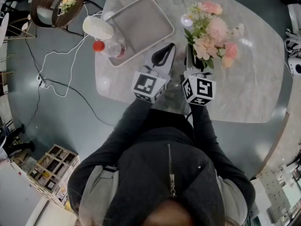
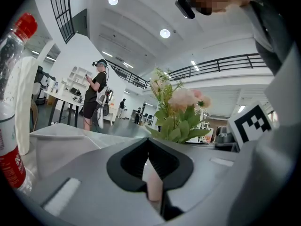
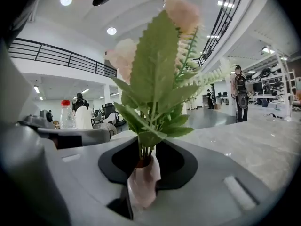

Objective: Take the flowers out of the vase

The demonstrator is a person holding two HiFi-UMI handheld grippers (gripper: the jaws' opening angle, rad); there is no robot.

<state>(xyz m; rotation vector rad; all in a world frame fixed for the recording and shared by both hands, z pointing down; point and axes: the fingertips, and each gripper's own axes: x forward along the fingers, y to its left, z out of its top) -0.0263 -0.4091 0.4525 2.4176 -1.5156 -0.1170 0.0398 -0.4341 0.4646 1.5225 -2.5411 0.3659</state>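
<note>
On the pale marble surface (image 1: 244, 88), just ahead of the person's dark zipped jacket (image 1: 164, 173), a small glossy pink vase (image 3: 141, 182) is standing upright with the flowers (image 1: 211, 34) sitting in it. Pink and cream blooms are spreading out over serrated green leaves. The right tongs (image 3: 143, 168) are closing round the vase, with the black pads pressing on its sides just below the mouth and the green stems rising straight up between them. The left tongs (image 2: 149, 168) are lying just beside the right pair, to the left of the bouquet. Their tips are meeting, leaving only a thin slit behind them, and they are gripping nothing. Each pair is carrying a marker cube, the left one (image 1: 149, 85) and the right one (image 1: 199, 90), showing bold black-and-white square patterns rather than readable words.

Beyond the left tongs, a grey rectangular tray (image 1: 141, 13) is resting on the surface. At its near left corner a clear water bottle (image 1: 110, 48) with a red cap is standing close to a white cup (image 1: 98, 27). The bottle is wearing a red label (image 2: 9, 166) with white print that is too small and blurred to read.
</note>
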